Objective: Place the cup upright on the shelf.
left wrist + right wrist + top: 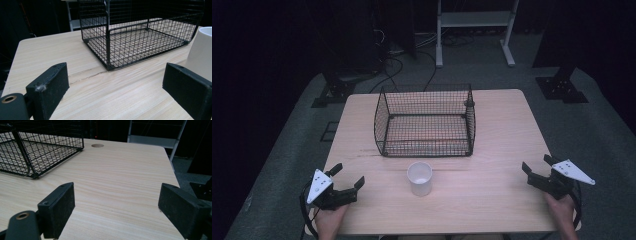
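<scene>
A black wire basket (426, 121) stands empty on the middle of the wooden table (492, 150), toward the far side. In front of it, near the table's centre front, a white cup (419, 178) stands upright. My left gripper (347, 175) rests at the front left corner, open, with nothing between its jaws; in its own view the basket (140, 37) lies ahead and the cup (201, 50) is at the right edge. My right gripper (537, 164) sits at the front right edge, open and empty, with the basket's corner (32, 152) to its left.
A round cable hole (97, 145) is in the table top behind the basket. A white metal frame (474, 25) and cables lie on the floor beyond the table. Black stand bases (562, 87) sit at both far corners.
</scene>
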Demonstrator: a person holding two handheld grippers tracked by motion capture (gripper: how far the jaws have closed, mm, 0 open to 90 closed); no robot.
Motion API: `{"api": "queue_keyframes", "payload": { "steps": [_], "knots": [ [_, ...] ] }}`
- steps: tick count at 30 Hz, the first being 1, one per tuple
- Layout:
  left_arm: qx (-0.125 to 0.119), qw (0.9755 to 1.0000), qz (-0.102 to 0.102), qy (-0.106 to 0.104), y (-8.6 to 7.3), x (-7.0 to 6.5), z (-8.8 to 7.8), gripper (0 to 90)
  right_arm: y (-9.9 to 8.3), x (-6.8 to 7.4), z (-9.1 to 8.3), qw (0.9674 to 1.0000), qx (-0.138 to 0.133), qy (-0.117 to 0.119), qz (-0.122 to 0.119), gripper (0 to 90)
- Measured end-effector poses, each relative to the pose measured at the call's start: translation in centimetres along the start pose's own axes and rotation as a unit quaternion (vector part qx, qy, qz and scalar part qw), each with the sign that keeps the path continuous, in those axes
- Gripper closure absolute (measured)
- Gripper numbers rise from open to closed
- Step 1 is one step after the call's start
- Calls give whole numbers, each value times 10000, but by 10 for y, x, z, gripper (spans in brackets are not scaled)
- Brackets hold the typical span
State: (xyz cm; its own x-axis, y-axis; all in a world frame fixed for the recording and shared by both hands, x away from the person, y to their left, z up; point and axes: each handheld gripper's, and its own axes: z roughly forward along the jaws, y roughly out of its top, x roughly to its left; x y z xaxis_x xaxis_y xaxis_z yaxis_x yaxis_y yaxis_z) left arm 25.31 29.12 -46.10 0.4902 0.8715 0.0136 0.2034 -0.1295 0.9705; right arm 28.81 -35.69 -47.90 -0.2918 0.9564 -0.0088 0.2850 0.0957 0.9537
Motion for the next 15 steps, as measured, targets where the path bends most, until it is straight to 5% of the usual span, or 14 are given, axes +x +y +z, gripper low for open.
{"api": "queue_keyframes", "payload": {
  "steps": [15],
  "knots": [
    [8, 9995, 180, -250, 5, -11, 7, 25, 0, 1, 0, 10000, 2, -49, -54, 131]
  ]
}}
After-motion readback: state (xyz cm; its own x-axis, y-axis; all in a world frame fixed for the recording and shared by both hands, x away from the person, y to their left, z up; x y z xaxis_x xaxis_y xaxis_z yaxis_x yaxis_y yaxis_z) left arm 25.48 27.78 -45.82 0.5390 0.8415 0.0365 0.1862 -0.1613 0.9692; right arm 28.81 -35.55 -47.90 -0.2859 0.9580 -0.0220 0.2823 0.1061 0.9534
